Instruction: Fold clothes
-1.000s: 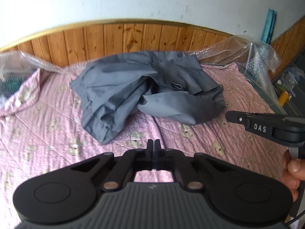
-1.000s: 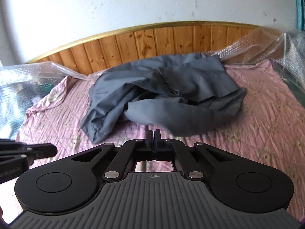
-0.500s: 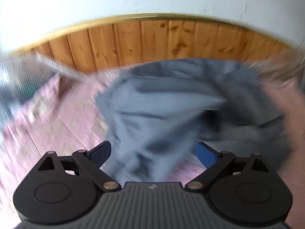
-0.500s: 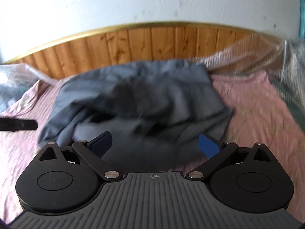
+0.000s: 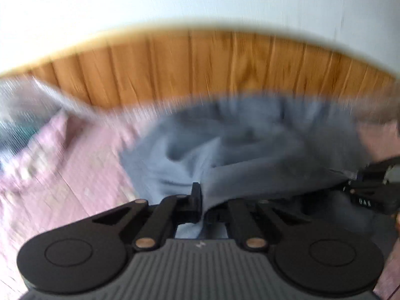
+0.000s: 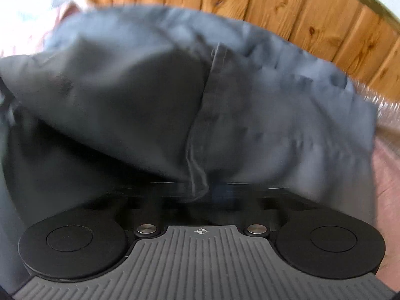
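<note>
Left gripper (image 5: 201, 200) just clamped grey garment (image 5: 245, 145), fold pinched between fingers. Right gripper (image 6: 200, 190) just closed on seam edge, blurred. Garment bunched on bed (image 5: 75, 175) ahead of fingers. Advice: lift evenly, spread apart, keep tension.

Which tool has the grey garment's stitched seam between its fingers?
The right tool, jaws just closing on the seam; the left tool pinches plain cloth of the garment.

A: Where did the garment (image 5: 250, 145) lie?
B: On the bed (image 5: 75, 170), before the wooden panelling (image 5: 187, 67).
A: And the plastic wrap (image 5: 30, 97)?
B: At the bed's left, beside that panelling.
</note>
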The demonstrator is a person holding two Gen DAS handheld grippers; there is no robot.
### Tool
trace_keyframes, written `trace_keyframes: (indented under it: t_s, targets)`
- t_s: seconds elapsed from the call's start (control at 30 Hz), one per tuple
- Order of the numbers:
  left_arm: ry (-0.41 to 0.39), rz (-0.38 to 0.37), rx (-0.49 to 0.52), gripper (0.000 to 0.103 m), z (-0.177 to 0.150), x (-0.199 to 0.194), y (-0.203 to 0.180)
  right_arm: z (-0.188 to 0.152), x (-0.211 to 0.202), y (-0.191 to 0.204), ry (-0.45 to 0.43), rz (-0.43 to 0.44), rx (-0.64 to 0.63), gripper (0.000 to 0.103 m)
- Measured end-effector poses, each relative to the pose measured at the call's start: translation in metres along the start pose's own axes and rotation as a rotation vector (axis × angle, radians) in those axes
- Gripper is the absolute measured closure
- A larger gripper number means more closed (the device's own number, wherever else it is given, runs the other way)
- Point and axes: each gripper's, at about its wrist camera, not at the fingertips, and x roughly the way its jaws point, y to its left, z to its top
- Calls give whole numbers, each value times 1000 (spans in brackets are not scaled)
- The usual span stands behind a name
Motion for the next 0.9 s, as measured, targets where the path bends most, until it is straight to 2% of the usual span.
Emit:
trace_keyframes:
  t_s: [0.07,0.13,0.17,0.2,0.23,0.27,0.3,0.33,0.37,0.4,0.43,0.47,0.5,0.53,0.57,0.67,0.73,0.77,0.8,0.83,0.87,0.9]
  targets:
    - [-132,3,-78,101,27,-50,26,17,-43,3,-123,79,57,98]
    - [-228,39,-143,101,43,-87,49,32,-103,9,-273,181,116,98]
    - [-233,74,-157,101,45,-90,56,38,-132,14,-344,223,125,98]
    - [-221,105,-164,101,44,-87,62,38,-146,21,-378,219,120,99]
    - [-125,118,-142,101,34,-64,61,38,-159,28,-408,209,114,98]
    - [-29,130,-120,101,23,-40,61,30,-143,30,-357,175,125,97]
    - [65,139,-100,100,11,-17,60,21,-123,32,-293,137,139,88]
    - [150,131,-90,99,-10,3,57,12,-103,33,-230,100,152,57]
    - [224,124,-74,98,-30,19,53,4,-83,34,-167,62,165,47]
    - [242,124,-37,91,-50,21,47,-10,-68,31,-86,26,183,60]
    - [230,128,-28,81,-60,15,45,-23,-54,27,-1,-9,201,67]
    - [218,132,-18,73,-71,10,43,-35,-58,23,-2,-17,231,65]
    - [206,136,-12,56,-81,5,42,-44,-68,20,-24,-15,256,60]
    - [198,137,-24,48,-90,0,47,-52,-79,17,-49,-12,281,55]
    - [202,137,-38,47,-100,-2,49,-56,-85,15,-54,-14,284,48]
    - [235,155,-60,47,-108,7,56,-49,-77,20,-61,-18,241,48]
    - [225,181,-49,37,-107,11,60,-35,-64,24,-79,-21,204,43]
    - [215,202,-47,35,-106,17,62,-29,-59,29,-99,-18,185,34]
    - [206,217,-46,34,-104,22,61,-24,-53,33,-118,-14,166,20]
    - [199,223,-45,34,-101,26,60,-17,-44,40,-113,-25,121,15]
    - [192,229,-43,35,-98,30,58,-10,-33,49,-104,-38,71,18]
    - [185,233,-40,47,-95,33,57,-4,-18,53,-53,-62,16,44]
